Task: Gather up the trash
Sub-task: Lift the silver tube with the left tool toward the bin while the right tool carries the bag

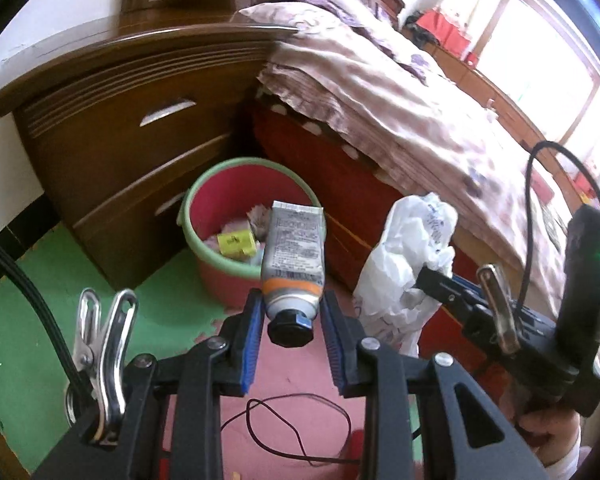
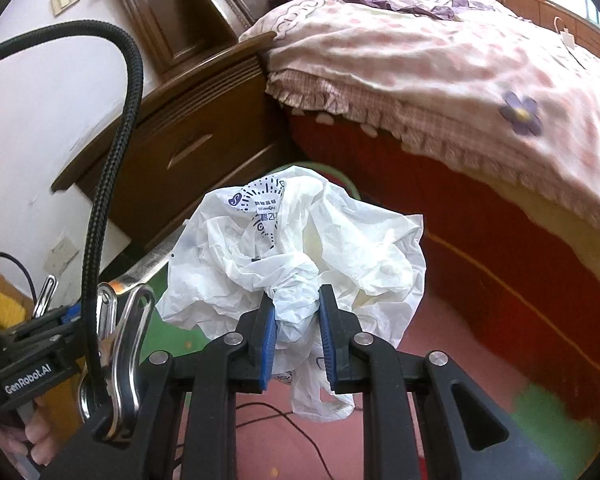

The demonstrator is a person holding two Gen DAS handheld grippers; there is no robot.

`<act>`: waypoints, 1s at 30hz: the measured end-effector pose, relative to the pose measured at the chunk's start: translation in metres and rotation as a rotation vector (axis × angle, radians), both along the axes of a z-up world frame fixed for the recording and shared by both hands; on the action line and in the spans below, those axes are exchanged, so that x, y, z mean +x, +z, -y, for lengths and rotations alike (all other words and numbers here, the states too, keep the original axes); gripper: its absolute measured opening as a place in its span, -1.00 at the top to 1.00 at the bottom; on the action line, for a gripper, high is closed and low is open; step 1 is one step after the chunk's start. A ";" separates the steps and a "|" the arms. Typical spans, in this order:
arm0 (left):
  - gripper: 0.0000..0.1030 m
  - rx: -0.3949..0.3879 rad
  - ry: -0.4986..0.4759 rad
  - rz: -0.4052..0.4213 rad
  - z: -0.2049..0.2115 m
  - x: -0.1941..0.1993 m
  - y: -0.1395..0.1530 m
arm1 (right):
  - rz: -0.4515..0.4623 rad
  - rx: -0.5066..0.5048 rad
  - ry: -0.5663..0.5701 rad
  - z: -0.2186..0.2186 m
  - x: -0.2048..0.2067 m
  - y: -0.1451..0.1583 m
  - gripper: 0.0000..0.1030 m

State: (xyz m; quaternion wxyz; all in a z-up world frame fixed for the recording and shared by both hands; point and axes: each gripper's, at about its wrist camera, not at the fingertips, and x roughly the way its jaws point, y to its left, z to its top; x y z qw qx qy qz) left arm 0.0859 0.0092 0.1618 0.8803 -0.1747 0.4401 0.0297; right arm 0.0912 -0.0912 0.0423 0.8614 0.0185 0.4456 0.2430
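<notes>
- Left wrist view: the left gripper point(image 1: 294, 312) is clamped on a silver tube point(image 1: 294, 260) near its black cap, blue pads pressing either side, crimped end pointing away.
- Under it a thin dark wire point(image 1: 300, 424) loops on the pink floor mat point(image 1: 284, 368).
- Right wrist view: the right gripper point(image 2: 298, 316) pinches a bunched neck of a crumpled white plastic bag point(image 2: 300, 240) (blue print on one fold), which billows out beyond the fingers.
- Just past the tube stands a pink bucket point(image 1: 244, 276) with a green rim on the floor, holding a yellow box point(image 1: 236, 243) and paper scraps.
- Behind the bucket is a brown nightstand point(image 1: 112, 120); to its right, a bed point(image 1: 400, 112) with a pink flowered cover.
</notes>
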 end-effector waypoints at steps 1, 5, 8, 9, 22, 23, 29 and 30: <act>0.43 0.000 0.004 -0.002 -0.002 0.008 -0.002 | 0.018 0.005 -0.012 -0.004 0.011 -0.001 0.61; 0.43 0.013 0.017 -0.016 -0.011 0.043 -0.016 | 0.041 0.053 -0.035 -0.012 0.037 -0.014 0.61; 0.43 0.010 0.039 -0.032 -0.017 0.063 -0.030 | 0.032 0.073 -0.054 -0.019 0.055 -0.030 0.61; 0.43 -0.005 0.050 -0.041 -0.020 0.070 -0.036 | 0.017 0.073 -0.058 -0.021 0.059 -0.034 0.61; 0.42 0.014 0.062 -0.072 -0.037 0.106 -0.071 | -0.026 0.106 -0.067 -0.039 0.095 -0.063 0.60; 0.42 0.014 0.062 -0.075 -0.038 0.108 -0.073 | -0.023 0.102 -0.065 -0.041 0.097 -0.064 0.60; 0.42 0.024 0.062 -0.087 -0.039 0.124 -0.089 | -0.034 0.080 -0.047 -0.052 0.110 -0.077 0.59; 0.42 0.015 0.063 -0.089 -0.040 0.127 -0.092 | -0.036 0.079 -0.045 -0.054 0.113 -0.079 0.59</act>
